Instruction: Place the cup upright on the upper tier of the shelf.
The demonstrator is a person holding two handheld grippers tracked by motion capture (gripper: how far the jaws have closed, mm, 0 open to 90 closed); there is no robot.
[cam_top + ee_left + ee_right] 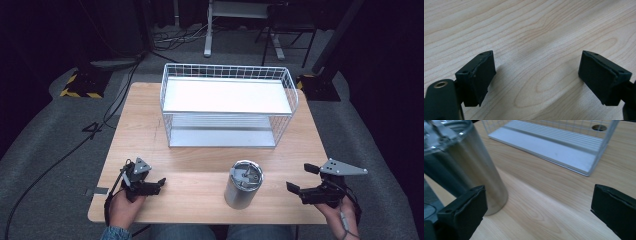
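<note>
A steel tumbler [243, 183] with a clear lid stands upright near the table's front edge, between the two hands. My left gripper [161, 183] rests low at the front left, open, with bare wood between its jaws [536, 75]. My right gripper [302, 178] sits at the front right, open and pointed toward the tumbler [469, 170], which stands just beyond its left jaw, apart from the pads. Nothing is held by either gripper [539, 207].
A white wire shelf rack [227, 107] with two flat shelves stands at the middle and back of the wooden table [145, 130]. Its lower shelf [554, 147] lies ahead of the right gripper. Cables and stand legs are on the floor beyond the table.
</note>
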